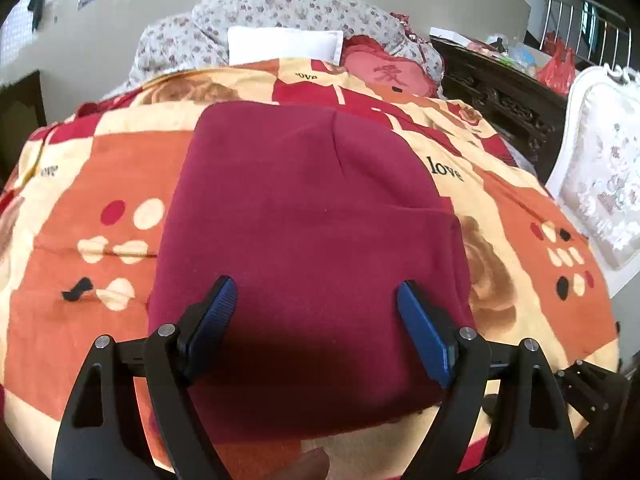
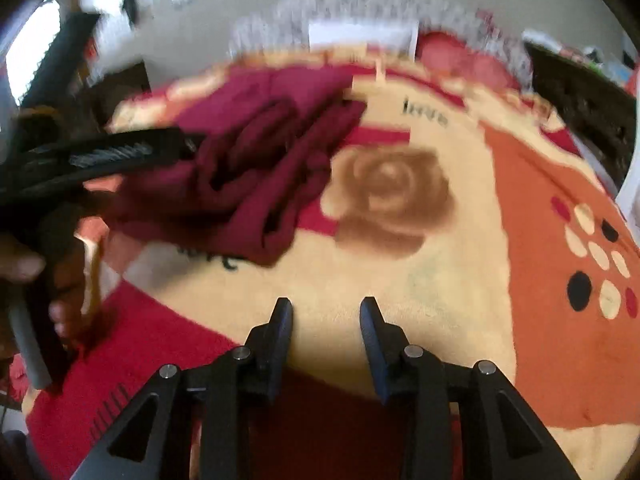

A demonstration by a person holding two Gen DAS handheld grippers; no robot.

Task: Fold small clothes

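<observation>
A dark red garment (image 1: 312, 208) lies folded into a neat rectangle on the patterned blanket (image 1: 120, 168). My left gripper (image 1: 317, 282) hangs over its near edge with blue pads spread wide, and nothing is pinched between them. In the blurred right wrist view the same garment (image 2: 260, 160) shows stacked layers along its side, and the left gripper's black body (image 2: 120, 156) reaches over it from the left. My right gripper (image 2: 326, 301) stands open over bare blanket (image 2: 440, 280), to the right of and nearer than the garment, holding nothing.
At the bed's far end are a white pillow (image 1: 286, 44), a floral quilt (image 1: 280, 4) and a red cushion (image 1: 384, 72). Dark carved furniture (image 1: 504, 96) and a white padded chair (image 1: 600, 184) line the right side. A person's hand (image 2: 24, 264) shows at the left.
</observation>
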